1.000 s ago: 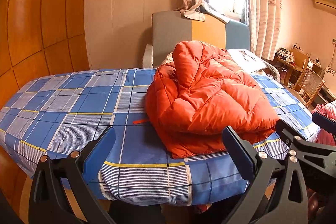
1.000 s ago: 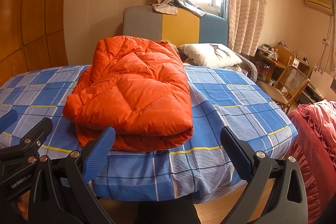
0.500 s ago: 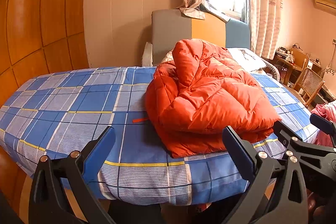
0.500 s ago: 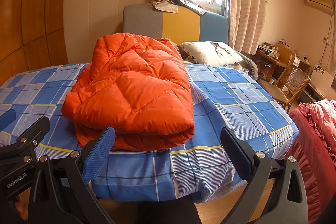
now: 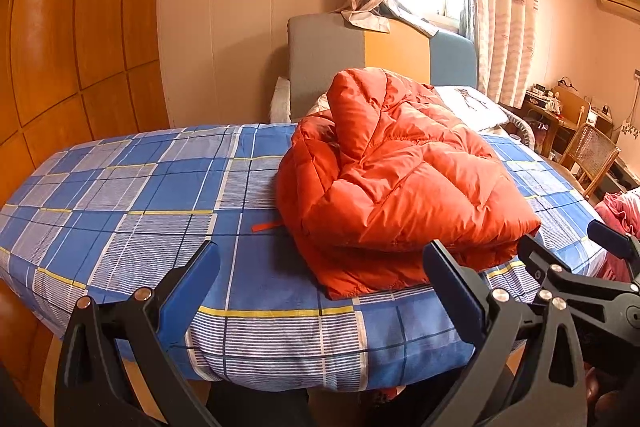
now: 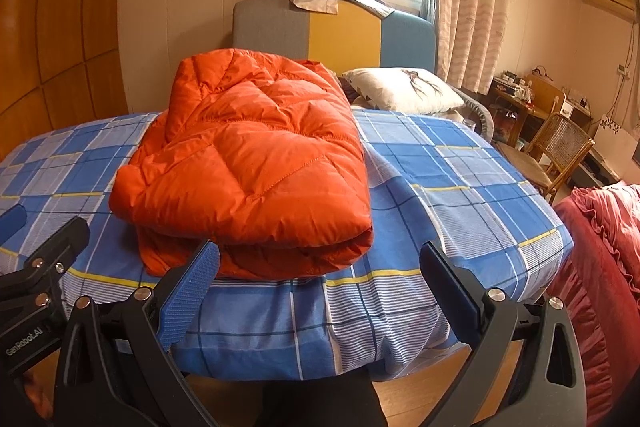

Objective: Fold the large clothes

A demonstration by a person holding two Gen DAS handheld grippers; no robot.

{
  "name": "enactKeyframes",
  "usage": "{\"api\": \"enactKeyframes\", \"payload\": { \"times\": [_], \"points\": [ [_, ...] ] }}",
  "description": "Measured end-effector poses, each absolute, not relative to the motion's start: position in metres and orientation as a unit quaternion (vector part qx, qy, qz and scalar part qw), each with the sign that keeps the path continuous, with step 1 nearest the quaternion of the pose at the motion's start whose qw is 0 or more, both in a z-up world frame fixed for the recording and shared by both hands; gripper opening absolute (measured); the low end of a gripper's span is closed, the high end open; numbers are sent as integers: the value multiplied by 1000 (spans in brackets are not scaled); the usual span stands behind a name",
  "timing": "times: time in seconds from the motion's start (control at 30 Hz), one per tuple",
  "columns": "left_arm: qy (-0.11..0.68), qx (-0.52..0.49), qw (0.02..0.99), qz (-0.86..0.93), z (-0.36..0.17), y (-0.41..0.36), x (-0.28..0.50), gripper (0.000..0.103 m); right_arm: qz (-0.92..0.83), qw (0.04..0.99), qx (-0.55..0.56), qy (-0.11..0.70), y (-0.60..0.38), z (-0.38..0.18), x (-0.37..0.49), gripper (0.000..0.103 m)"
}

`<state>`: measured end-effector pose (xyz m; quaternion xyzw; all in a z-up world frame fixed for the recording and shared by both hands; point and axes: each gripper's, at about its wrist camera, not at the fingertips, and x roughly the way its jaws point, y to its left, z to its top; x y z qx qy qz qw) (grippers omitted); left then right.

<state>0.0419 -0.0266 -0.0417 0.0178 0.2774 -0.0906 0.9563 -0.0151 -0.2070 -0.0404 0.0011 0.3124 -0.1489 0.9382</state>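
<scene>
An orange puffer jacket lies folded in a thick bundle on the blue plaid bed, near its front edge. A thin orange strap pokes out at its left side. My left gripper hangs open in front of the bed's edge, short of the jacket, with nothing between its fingers. My right gripper is open too, just before the jacket's near fold, holding nothing. Each gripper shows at the edge of the other's view.
A grey, yellow and blue headboard and a white pillow stand behind the jacket. To the right are a wicker chair, a cluttered desk and a red ruffled cover. Wooden wall panels line the left side.
Both grippers have drifted only slightly; the jacket sits a touch higher in the views. It lies as before, and both grippers stay open and empty.
</scene>
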Motion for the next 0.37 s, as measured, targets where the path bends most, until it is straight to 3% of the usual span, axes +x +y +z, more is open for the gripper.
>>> {"api": "enactKeyframes", "payload": {
  "times": [0.37],
  "points": [
    [314, -6, 946, -77, -56, -15, 59, 101, -154, 935, 9, 321, -214, -43, -9, 100]
  ]
}}
